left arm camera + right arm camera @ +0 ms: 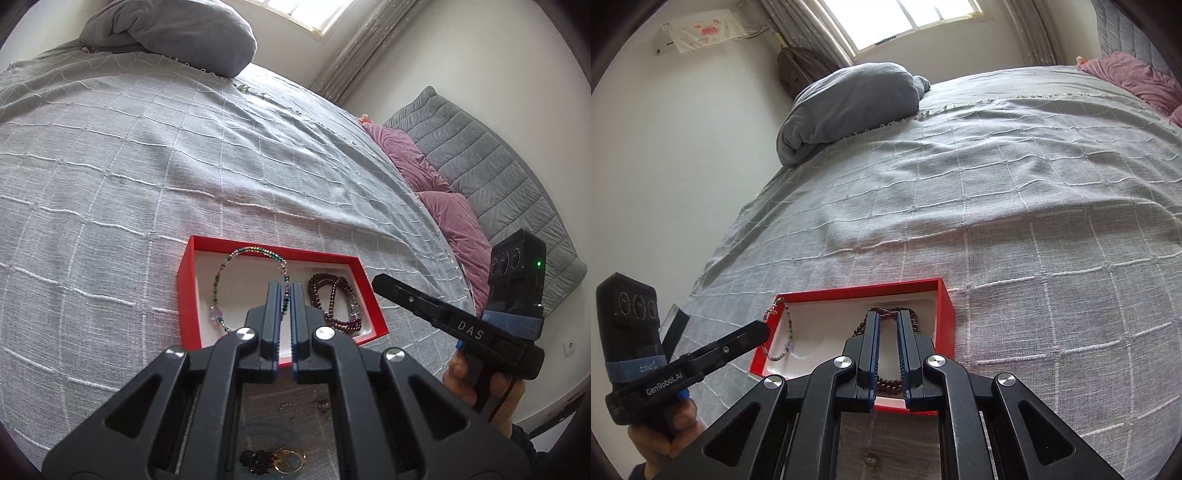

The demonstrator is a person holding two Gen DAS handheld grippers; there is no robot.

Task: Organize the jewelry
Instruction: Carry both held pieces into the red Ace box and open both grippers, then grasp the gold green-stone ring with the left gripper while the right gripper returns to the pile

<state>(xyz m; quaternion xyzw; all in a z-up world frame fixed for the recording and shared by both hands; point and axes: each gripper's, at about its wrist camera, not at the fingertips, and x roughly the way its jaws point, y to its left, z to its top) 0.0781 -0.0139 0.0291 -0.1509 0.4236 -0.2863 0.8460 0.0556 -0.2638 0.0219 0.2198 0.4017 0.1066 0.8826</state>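
The left gripper (284, 291) has its jaws drawn almost together, pinching the strand of a multicoloured beaded necklace (255, 253) whose loop lies ahead of the tips inside a red box (186, 291) with a white lining; a pale purple stone (216, 314) on that strand sits just left of the fingers. To the right of the tips, in the same box, lies a coil of dark garnet-coloured beads (332, 299). Beneath the gripper's body, on the grey cloth nearer the person, lie a gold ring (290, 461) and a black beaded piece (258, 459).

The right gripper (888, 325) has its jaws a narrow gap apart over the dark beads (886, 382); whether the pads press on them cannot be told. Left of it the necklace (788, 325) hangs over the box's (945, 314) far left corner.

Beyond the box stretches a grey checked bedspread (997, 203), with a rolled grey blanket (849, 107) far ahead and pink pillows (454, 221) off to the right
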